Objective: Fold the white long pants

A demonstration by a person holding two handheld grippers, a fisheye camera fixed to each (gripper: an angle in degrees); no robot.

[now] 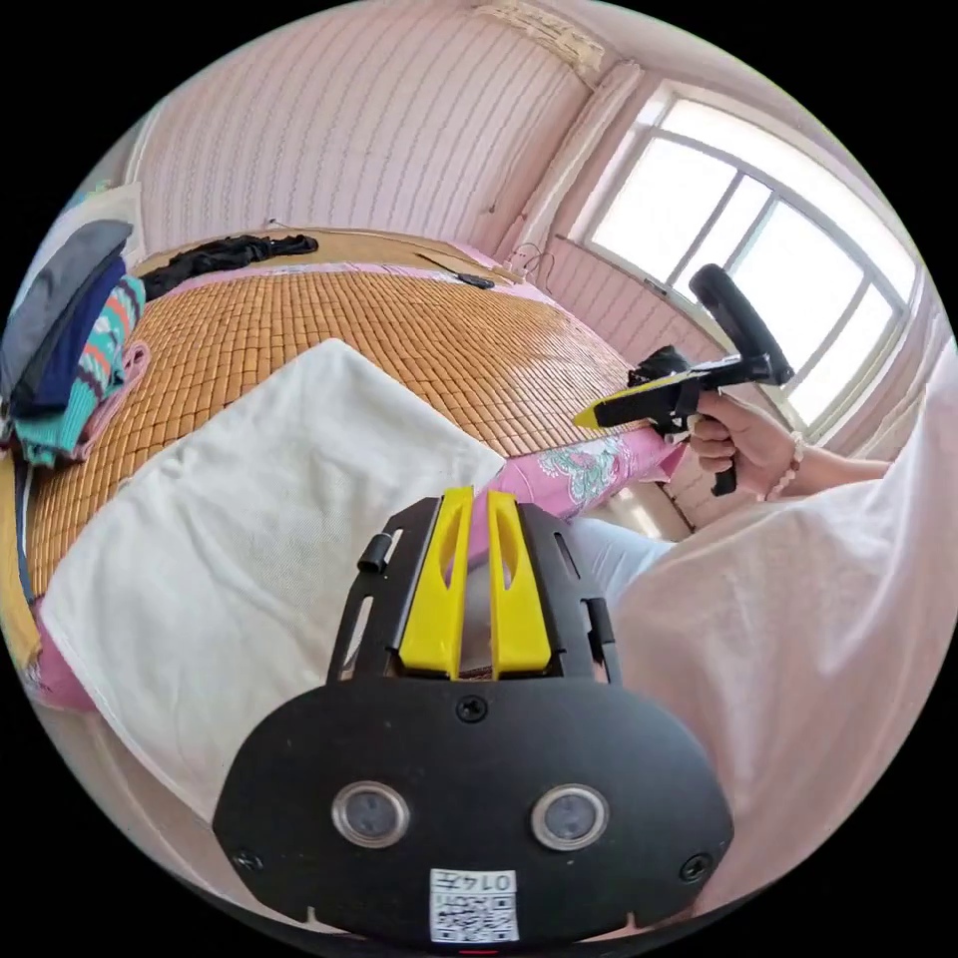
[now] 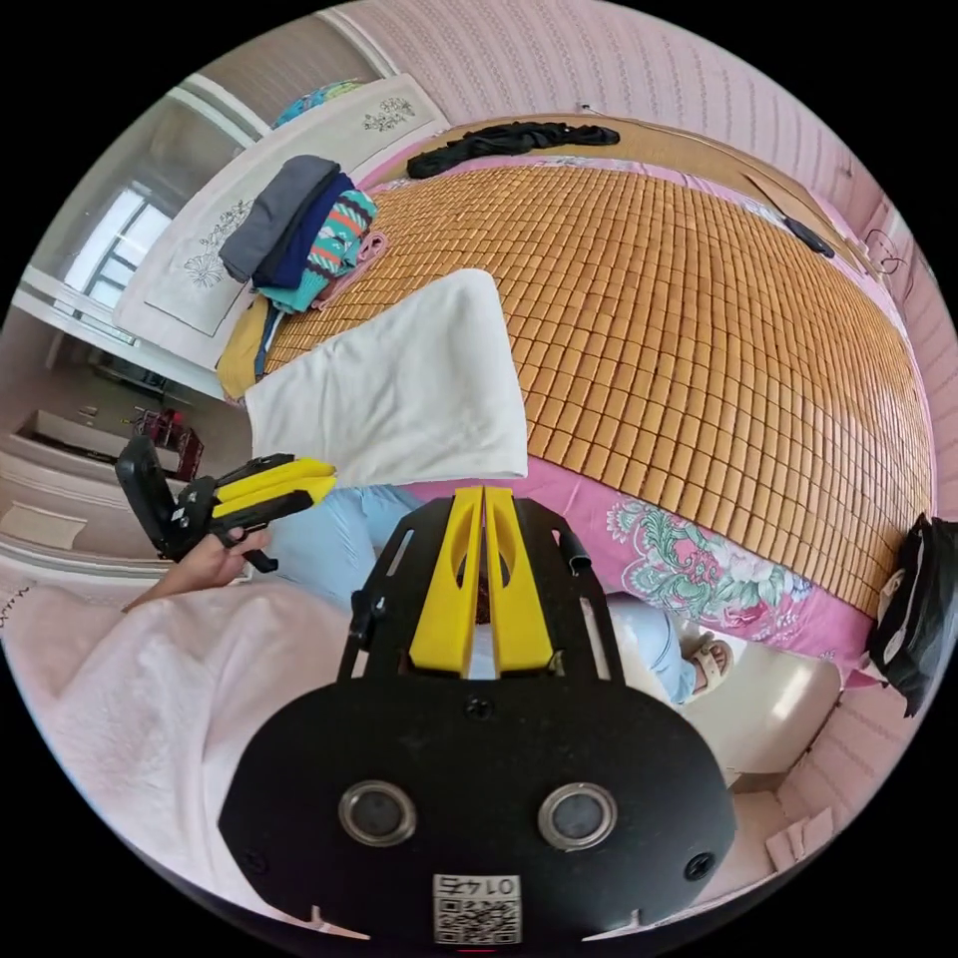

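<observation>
The white long pants (image 1: 269, 539) lie folded into a flat rectangle on the bamboo mat (image 1: 449, 339), at the near edge of the bed. My left gripper (image 1: 477, 499) hovers just off the pants' near corner, jaws shut with nothing between them. In the right gripper view the same pants (image 2: 399, 389) lie beyond my right gripper (image 2: 484, 494), which is shut and empty above the bed's edge. A hand holds the right gripper (image 1: 599, 414) off the bed's side, away from the pants. The left gripper (image 2: 324, 477) sits below the pants' lower corner, jaws together.
A pile of folded coloured clothes (image 1: 70, 339) (image 2: 299, 235) sits beside the pants. A black garment (image 2: 509, 140) lies at the far end of the mat (image 2: 699, 329). A black bag (image 2: 918, 599) hangs off the bed's side. The person's pink top (image 1: 798, 639) is close by.
</observation>
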